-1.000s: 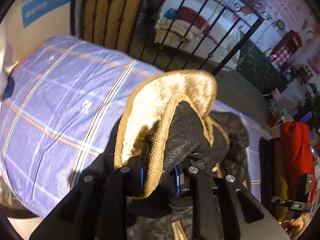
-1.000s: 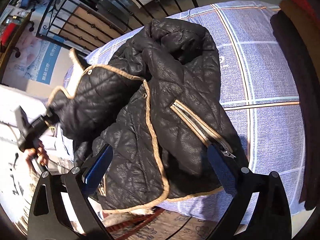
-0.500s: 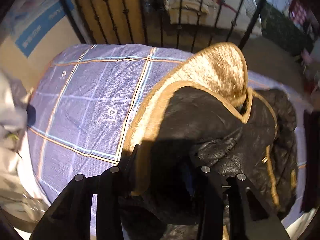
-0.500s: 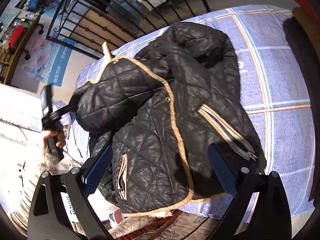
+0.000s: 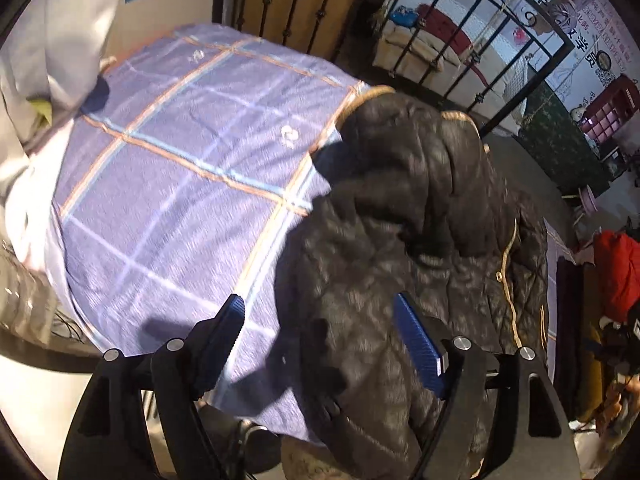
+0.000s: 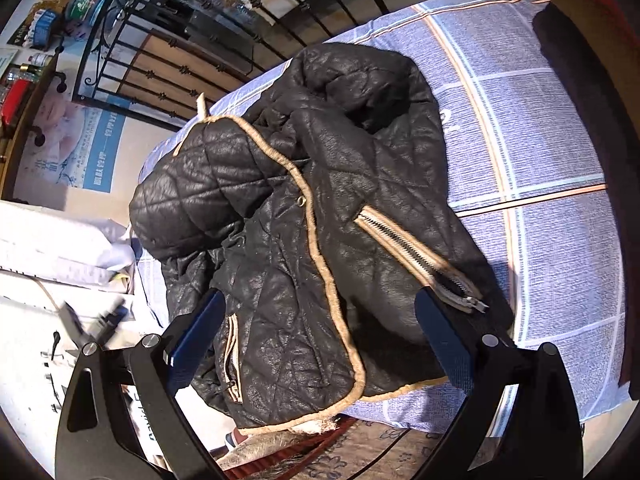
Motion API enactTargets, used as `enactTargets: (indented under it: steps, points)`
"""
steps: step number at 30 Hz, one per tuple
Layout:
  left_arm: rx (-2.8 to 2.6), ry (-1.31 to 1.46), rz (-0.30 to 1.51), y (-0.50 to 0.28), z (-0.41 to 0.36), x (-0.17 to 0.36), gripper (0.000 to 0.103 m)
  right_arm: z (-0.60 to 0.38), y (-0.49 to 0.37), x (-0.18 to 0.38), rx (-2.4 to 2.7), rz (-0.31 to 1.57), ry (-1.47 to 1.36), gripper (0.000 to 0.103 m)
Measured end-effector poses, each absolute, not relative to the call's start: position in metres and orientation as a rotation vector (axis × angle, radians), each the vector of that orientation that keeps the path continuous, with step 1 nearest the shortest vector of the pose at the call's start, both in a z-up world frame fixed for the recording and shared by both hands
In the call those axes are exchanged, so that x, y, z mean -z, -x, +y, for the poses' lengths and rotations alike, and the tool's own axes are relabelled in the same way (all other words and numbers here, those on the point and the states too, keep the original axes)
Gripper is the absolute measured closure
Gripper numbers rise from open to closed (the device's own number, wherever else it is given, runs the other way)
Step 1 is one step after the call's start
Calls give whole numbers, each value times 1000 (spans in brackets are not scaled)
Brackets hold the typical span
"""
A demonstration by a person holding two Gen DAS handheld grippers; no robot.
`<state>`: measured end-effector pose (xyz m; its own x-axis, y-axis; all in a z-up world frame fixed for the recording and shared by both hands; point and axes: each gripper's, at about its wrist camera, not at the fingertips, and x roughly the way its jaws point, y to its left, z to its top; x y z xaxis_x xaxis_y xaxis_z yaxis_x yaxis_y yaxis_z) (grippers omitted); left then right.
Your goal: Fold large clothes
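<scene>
The black quilted jacket (image 6: 320, 220) lies bunched on the checked bed cover (image 5: 168, 184), filling the frame centre above both wide-open grippers, left gripper (image 5: 320, 340) and right gripper (image 6: 320, 332), apparently untouched.

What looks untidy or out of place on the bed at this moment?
The black quilted jacket lies bunched, not flat: one panel is folded over its front, and the hem hangs past the edge of the plaid bedsheet. Both grippers are open, holding nothing.

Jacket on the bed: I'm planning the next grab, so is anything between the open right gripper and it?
Nothing visible. The right gripper hangs open directly over the black jacket, which lies on the plaid bedsheet.
</scene>
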<state>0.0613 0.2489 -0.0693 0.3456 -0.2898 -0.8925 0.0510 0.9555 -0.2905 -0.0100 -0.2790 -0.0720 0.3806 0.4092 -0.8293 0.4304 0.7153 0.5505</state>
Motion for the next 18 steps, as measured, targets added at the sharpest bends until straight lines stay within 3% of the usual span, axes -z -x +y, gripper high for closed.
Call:
enactTargets:
  steps: [5,7,8,9,10,18]
  points:
    - [261,479,1322,-39,226,140,28,-262,-4,69,-8,1234,-787,9]
    - [277,459,1338,-36,203,154,33,-257,-6,70,-7,1239,-784,9]
    - [263,401,1335,-39,191,157,42,-256,-6,70,-6,1238,-789,9]
    - [242,350,1354,-43,184,164,74,-254,-5,70,-7,1238,-792,9]
    - [203,323,1371,-50,181,165,93,-253,-5,70,-7,1237,-792,9]
    - [-128,434,986,-108,294,46,96,-265,2,54,70,1161,-762,9]
